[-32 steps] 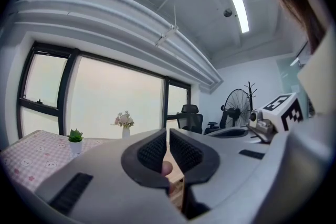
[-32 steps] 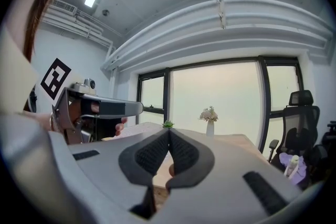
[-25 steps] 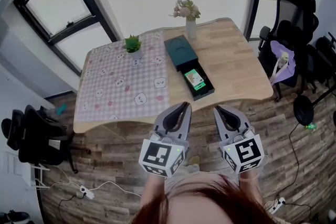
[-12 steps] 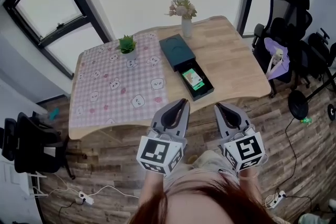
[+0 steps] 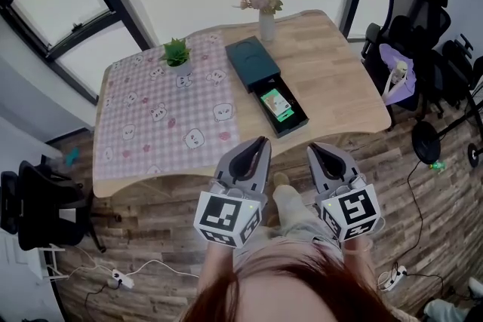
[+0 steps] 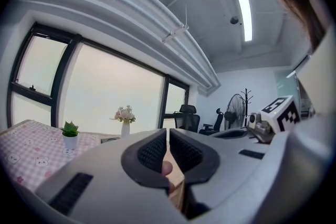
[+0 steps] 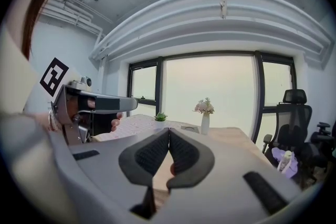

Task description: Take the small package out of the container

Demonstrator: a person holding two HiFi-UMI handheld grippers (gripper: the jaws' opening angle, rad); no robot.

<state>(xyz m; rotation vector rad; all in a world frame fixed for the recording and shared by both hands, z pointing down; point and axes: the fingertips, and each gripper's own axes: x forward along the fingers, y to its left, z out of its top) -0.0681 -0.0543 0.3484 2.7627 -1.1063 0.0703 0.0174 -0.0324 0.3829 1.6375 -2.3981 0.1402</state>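
Both jaws fully closed, empty: left gripper (image 5: 261, 141) and right gripper (image 5: 311, 149), short of the light wooden table (image 5: 339, 79). Small green package (image 5: 277, 104) sits in the open dark rectangular container (image 5: 293, 128) near the front edge. Approach step; next: reach fwd, open jaws over pkg.

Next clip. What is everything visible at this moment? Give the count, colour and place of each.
table: 1, light wood, centre of the head view
cloth: 1, pink check with small printed figures, over the table's left part
potted plant: 1, green in a white pot, at the cloth's far edge
vase of flowers: 1, white vase with pale pink flowers, at the table's far edge
container: 1, dark, mid-table, its tray slid out towards the person
small package: 1, green, lying in the open tray
office chairs: several, black, on the floor right of the table
left gripper: 1, grey, shut, empty, short of the table's near edge
right gripper: 1, grey, shut, empty, beside the left one
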